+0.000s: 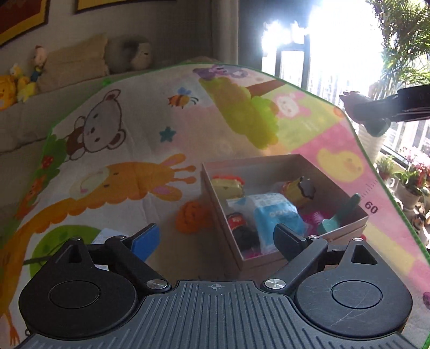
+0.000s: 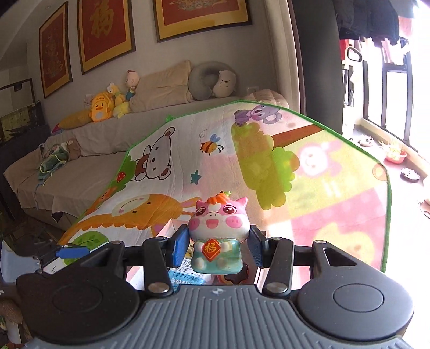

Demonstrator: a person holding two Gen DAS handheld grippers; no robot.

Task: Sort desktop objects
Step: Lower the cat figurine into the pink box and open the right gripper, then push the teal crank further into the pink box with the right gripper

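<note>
Right gripper (image 2: 218, 245) jaws on the pig toy (image 2: 218, 231), left gripper (image 1: 217, 237) wide over the cluttered box (image 1: 346, 229), cartoon mat (image 1: 129, 150) beneath.

A home living room is being shown. A long beige sofa (image 2: 88, 161) is being seen against the wall, with cushions (image 2: 161, 86), a neck pillow (image 2: 207, 77) and plush toys (image 2: 107, 104) lined along its back. Framed red-and-gold pictures (image 2: 106, 29) are being displayed on the wall above it. The work surface is being covered by a children's cartoon blanket (image 1: 129, 150) printed with a bear, a bee and a giraffe. Daylight is being let in through a large window (image 1: 336, 53), beside which potted plants (image 1: 411, 182) are being kept, and clothes (image 2: 368, 18) are being hung near the window.
</note>
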